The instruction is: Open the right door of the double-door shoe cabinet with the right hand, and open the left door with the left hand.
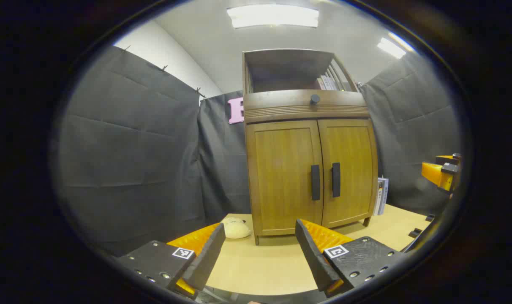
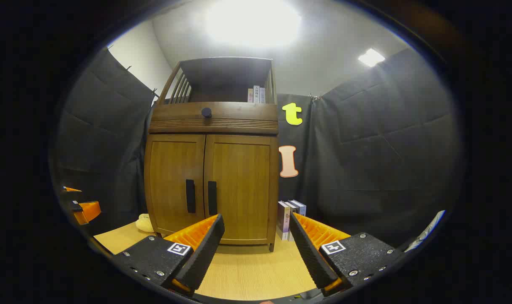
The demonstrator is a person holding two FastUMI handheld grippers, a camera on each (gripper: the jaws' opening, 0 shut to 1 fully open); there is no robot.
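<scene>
Both sets of jaws stand spread wide with nothing between them: the left gripper [image 1: 260, 247] and the right gripper [image 2: 256, 240] each hang over the pale wooden tabletop [image 1: 256, 266], well short of the brown wooden double-door shoe cabinet [image 1: 309, 173] ahead. Its two doors are closed. Beyond the left jaws and slightly to their right are the two vertical black bar handles, the left door handle [image 1: 315, 182] just beside the right door handle [image 1: 336, 180]. From the right jaws, the pair sits ahead and to the left.

Because the handles sit so close together, a spread jaw could catch the neighbouring handle or close on both. The two grippers could also crowd each other at the centre seam.
</scene>
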